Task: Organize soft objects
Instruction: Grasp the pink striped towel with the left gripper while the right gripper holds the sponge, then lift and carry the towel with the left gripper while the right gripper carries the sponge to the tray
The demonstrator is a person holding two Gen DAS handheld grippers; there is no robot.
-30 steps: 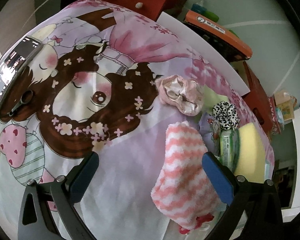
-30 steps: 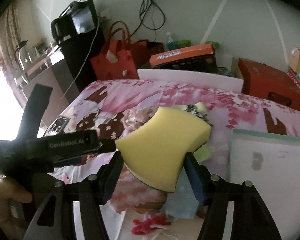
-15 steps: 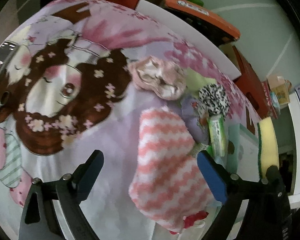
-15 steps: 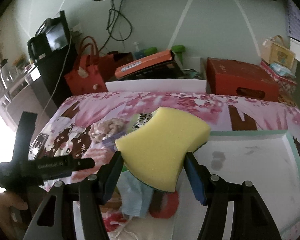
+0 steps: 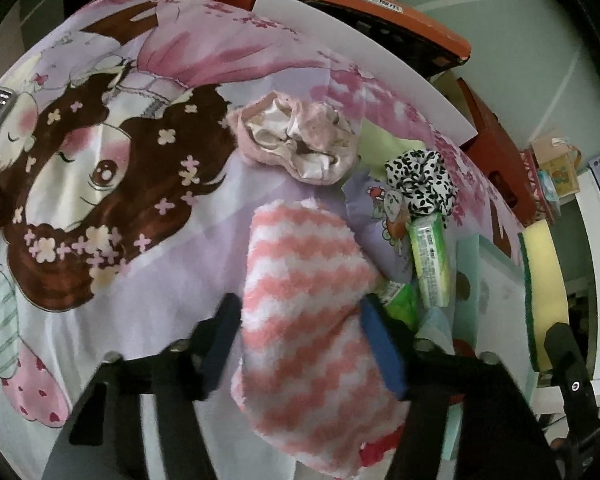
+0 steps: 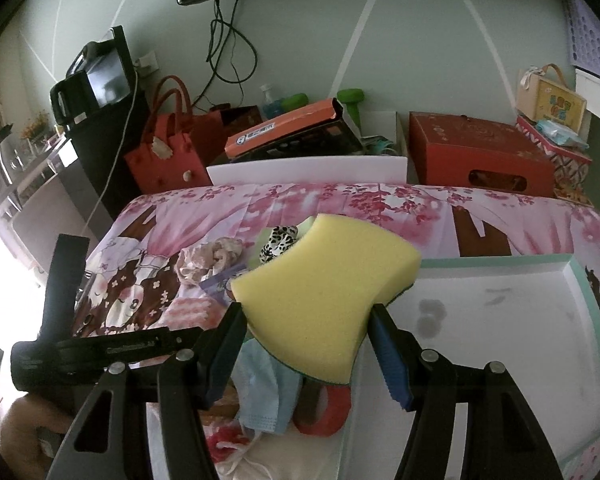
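The pink-and-white striped fuzzy sock [image 5: 308, 320] lies on the cartoon-print bedspread [image 5: 140, 240], at 6 o'clock in my left wrist view. My left gripper [image 5: 300, 340] straddles it; its jaws have just been closing, and both blue fingers [image 5: 382, 344] now press the pile at either flank, so I rate it clamped on the sock. At 12 o'clock from the sock sits a pink scrunchie [image 5: 300, 144]; at 1 o'clock, a leopard-print scrunchie [image 5: 420, 180] and a green packet [image 5: 428, 260].

My right gripper [image 6: 306, 344] is clamped on the yellow sponge [image 6: 324, 300], held clear above the near left corner of the white tray [image 6: 500, 340]. A blue face mask [image 6: 268, 392] and a red tape roll [image 6: 320, 416] lie below the sponge; whether they rest inside the tray's edge or just beside it I cannot settle from this angle.

Assessment: two steps are in hand, the sponge on its way to the tray and the sock just seized. Next, the right fingers should lower and part over bare tray floor toward 3 o'clock; the left should lift the sock straight up, watching that the limp toe does not snag the packet.
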